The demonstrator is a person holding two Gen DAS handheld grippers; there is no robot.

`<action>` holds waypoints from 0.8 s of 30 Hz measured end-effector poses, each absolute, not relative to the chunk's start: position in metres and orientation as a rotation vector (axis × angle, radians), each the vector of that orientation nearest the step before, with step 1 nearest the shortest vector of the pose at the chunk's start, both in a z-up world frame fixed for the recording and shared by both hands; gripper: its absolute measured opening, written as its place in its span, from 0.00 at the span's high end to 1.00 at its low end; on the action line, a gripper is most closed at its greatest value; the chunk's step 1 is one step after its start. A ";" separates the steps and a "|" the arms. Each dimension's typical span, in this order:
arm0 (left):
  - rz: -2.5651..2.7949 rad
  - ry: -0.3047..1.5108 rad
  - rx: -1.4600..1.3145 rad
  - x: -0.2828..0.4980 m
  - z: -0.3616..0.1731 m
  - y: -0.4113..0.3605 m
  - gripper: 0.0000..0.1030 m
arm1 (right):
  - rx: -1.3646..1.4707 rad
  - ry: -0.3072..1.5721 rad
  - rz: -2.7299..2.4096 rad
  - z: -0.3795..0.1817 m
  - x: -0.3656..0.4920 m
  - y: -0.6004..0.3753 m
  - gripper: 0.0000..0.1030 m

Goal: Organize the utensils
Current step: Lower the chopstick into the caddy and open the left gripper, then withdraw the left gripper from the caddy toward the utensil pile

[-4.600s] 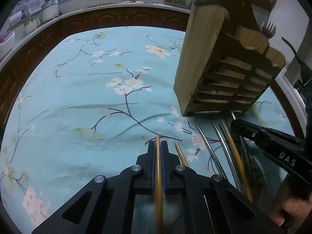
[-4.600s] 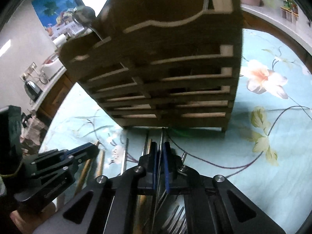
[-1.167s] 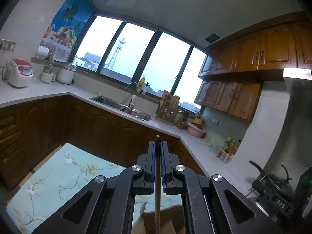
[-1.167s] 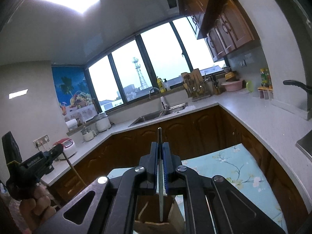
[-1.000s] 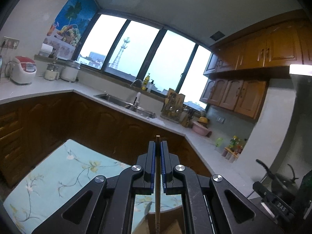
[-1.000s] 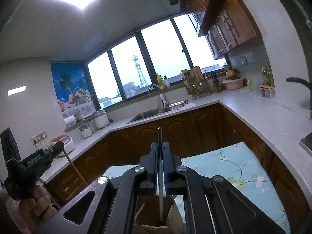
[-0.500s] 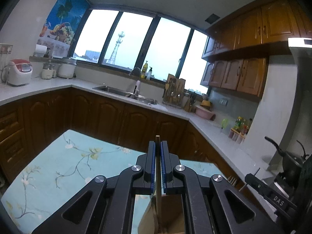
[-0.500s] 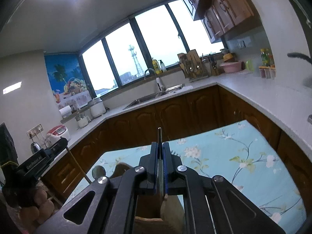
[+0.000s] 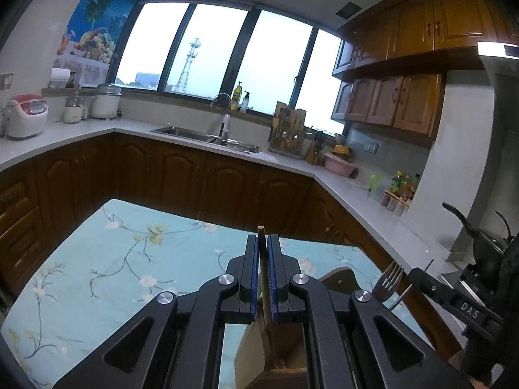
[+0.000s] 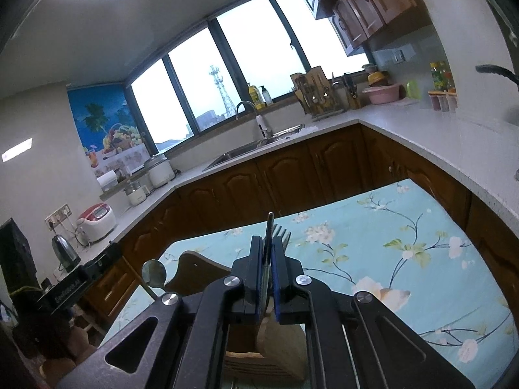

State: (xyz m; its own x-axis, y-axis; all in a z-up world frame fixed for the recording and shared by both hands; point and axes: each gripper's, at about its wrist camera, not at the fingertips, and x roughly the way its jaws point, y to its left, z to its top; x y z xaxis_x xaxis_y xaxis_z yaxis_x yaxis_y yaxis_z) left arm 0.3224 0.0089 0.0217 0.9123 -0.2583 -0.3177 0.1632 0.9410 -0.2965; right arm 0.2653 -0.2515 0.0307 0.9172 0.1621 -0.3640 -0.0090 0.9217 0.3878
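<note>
Chopsticks are pinched upright, a wooden one (image 9: 262,272) in your left gripper (image 9: 262,278) and a metal one (image 10: 267,259) in your right gripper (image 10: 266,275), right over the wooden holder (image 10: 201,274), where a fork (image 9: 387,280) and a spoon (image 10: 154,272) already stand, so you are not done.

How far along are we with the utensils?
Done: a fork and a spoon stand in the wooden holder. In hand: the left tool grips a wooden chopstick, the right tool a metal utensil, both over the holder, unreleased. Left: dropping both in; anything on the table is out of view.
</note>
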 end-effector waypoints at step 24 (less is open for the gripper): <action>-0.221 0.379 -0.281 0.317 0.025 0.015 0.76 | 0.448 0.443 0.105 0.027 0.267 -0.257 0.56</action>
